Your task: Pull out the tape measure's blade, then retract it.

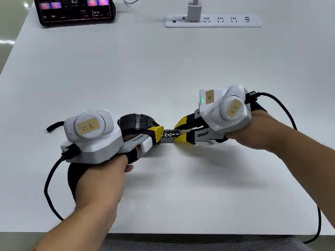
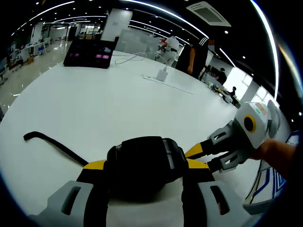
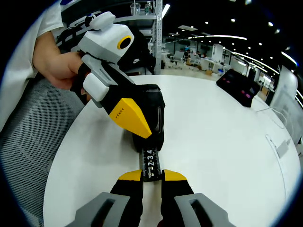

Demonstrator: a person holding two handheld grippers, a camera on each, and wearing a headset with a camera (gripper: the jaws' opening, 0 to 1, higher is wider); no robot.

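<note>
Black, chunky tape measure (image 1: 137, 124) down on the white table (image 1: 157, 63), near the front edge. Squeezed from both sides by the left gripper (image 1: 152, 135), yellow tips tight on the case. Just a short bit of blade (image 3: 150, 163) poking out, dark with white numbers on it. Pinched at its end by the right gripper (image 3: 151, 176), tips closed on it. Thin black strap (image 2: 47, 142) trailing from the case, flat on the table.

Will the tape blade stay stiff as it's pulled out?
The blade looks straight over its short span from the case to the right gripper; longer, it may sag. The left gripper clamps the case, so it likely won't slide.
</note>
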